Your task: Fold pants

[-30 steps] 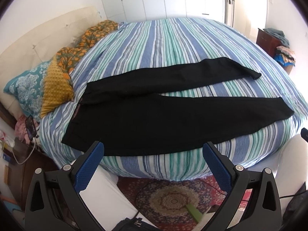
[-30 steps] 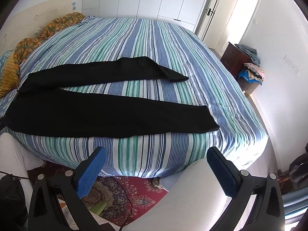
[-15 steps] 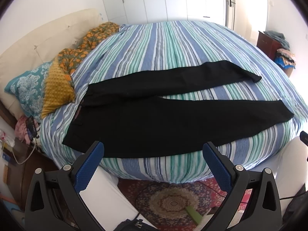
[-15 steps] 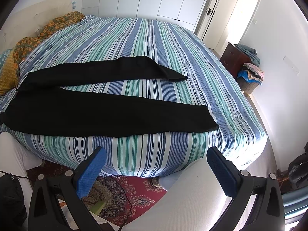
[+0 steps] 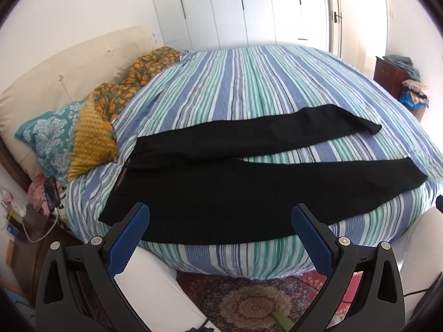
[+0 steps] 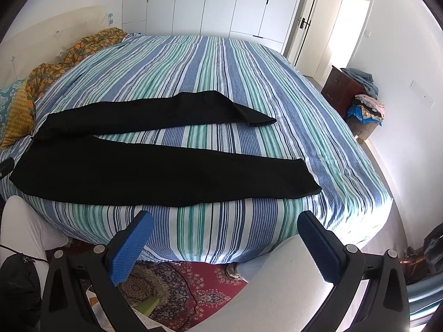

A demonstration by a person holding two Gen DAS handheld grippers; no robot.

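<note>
The left gripper [image 5: 220, 231] is wide open. Its two blue pads [image 5: 128, 239] stand far apart and hold nothing. It hangs in the air in front of the bed, near the top end of the pants. The right gripper [image 6: 225, 240] is wide open too, with nothing between its blue pads [image 6: 130, 246]. It hangs in front of the bed edge, closer to the leg ends of the pants.

The black pants [image 5: 249, 182] lie flat on the bed [image 5: 249, 83], near the front edge. The waist is on the left side and the two legs reach to the right. The legs are spread apart like a V, so a strip of striped cover shows between them. The far leg [image 6: 155, 113] is a bit bent at its end. The near leg [image 6: 180, 177] lies close to the bed edge.

The bed cover has blue, green and white stripes. Pillows [image 5: 69, 135] sit at the left, by the headboard. A red patterned rug [image 6: 171, 285] lies on the floor below the grippers. White closet doors [image 6: 221, 2] stand behind the bed.
</note>
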